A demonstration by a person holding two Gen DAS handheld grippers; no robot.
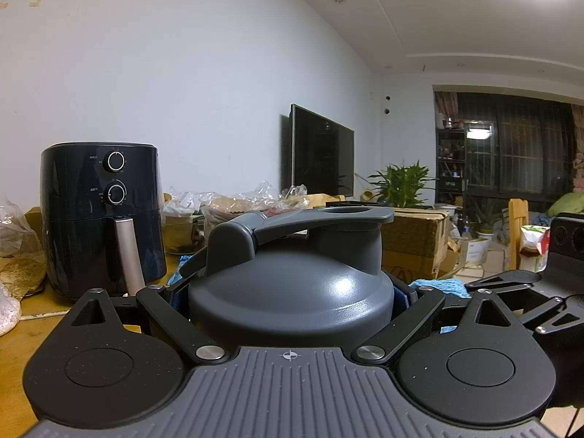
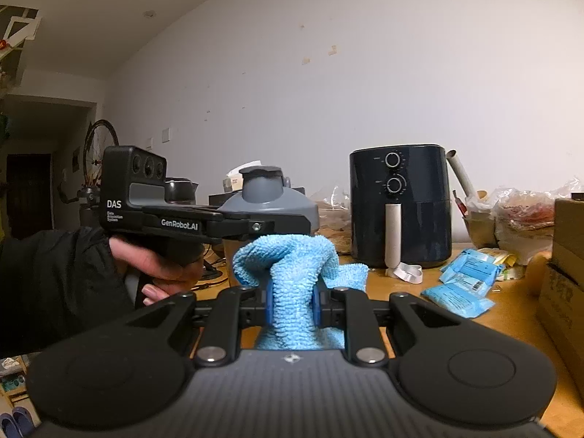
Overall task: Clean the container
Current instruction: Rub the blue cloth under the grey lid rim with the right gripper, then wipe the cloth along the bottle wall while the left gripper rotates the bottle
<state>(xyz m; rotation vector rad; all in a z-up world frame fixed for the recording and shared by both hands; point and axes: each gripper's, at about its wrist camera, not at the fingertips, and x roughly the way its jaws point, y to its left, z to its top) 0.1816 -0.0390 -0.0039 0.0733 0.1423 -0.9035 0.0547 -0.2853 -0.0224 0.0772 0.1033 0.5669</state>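
Two hand-held grippers are working level above the wooden worktop [image 2: 419,292]: the left hand-held gripper [image 1: 292,303] is clamping the smooth grey domed bottle [image 1: 292,292], while the right hand-held gripper [image 2: 292,306] is pinching a fluffy blue cloth [image 2: 292,266] just beside it.

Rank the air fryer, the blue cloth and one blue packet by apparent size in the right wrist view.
1. Air fryer
2. Blue cloth, though nearness to the camera enlarges it, so its place against the fryer is unsure
3. Blue packet
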